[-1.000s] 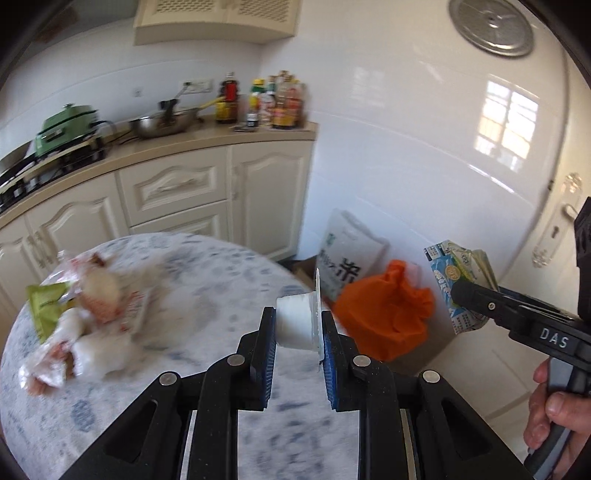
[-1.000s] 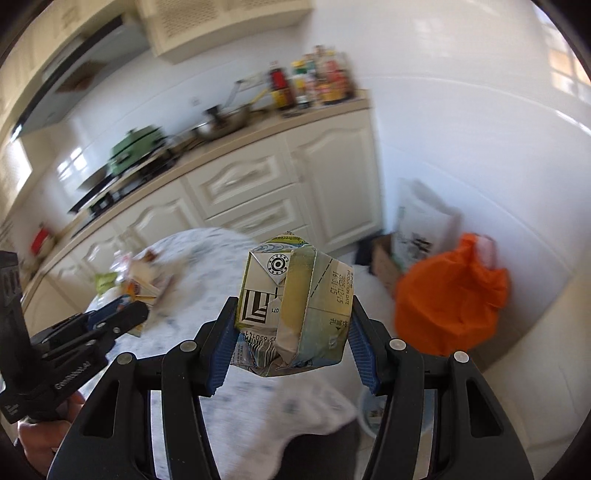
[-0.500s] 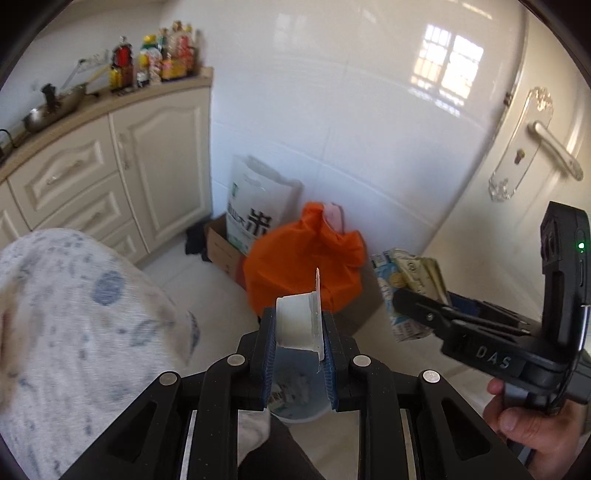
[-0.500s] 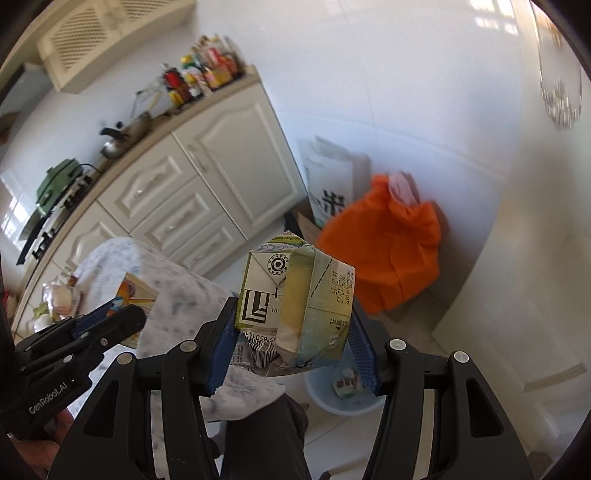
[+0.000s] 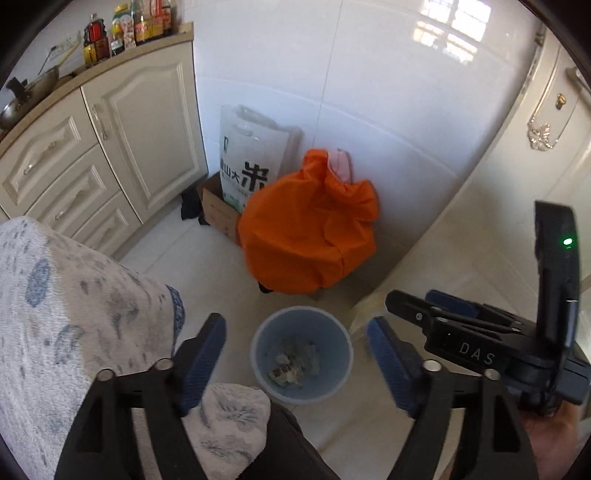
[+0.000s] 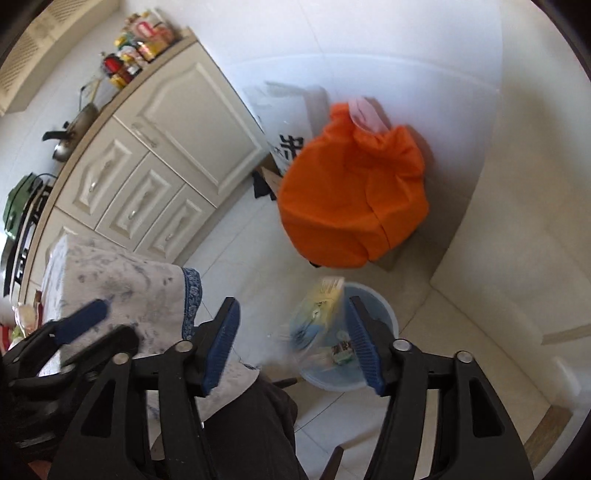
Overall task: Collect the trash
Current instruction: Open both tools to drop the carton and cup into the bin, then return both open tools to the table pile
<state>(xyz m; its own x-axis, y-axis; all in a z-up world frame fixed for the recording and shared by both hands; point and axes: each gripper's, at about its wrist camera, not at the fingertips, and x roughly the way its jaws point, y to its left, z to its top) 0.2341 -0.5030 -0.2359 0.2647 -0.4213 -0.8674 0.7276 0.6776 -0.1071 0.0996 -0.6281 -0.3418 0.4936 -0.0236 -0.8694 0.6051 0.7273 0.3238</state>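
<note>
We are at the drop: both claws hang over the pale blue bin (image 5: 301,354) on the floor, and both are letting go. The left gripper (image 5: 295,356) has its jaws opening wide with nothing between them; the bin sits framed in the gap, with scraps of trash (image 5: 291,363) at its bottom. The right gripper (image 6: 295,345) has its jaws opening too, and the crumpled carton (image 6: 317,314), blurred, is between the pads but no longer pinched, seemingly on its way down toward the bin.

Next, we judge, both hands must go back to the table (image 5: 74,295) beside the bin for whatever litter remains; a few wrappers (image 6: 22,314) show at its far edge in the right wrist view.

The table wears a white cloth with blue print, its corner drooping just beside the bin. Behind the bin an orange bag (image 5: 310,229) slumps against the white tiled wall, with a white sack (image 5: 251,158) and cardboard box (image 5: 216,208) beyond it. Cream cabinets (image 5: 110,147) run farther back, bottles (image 5: 125,26) on their counter.
</note>
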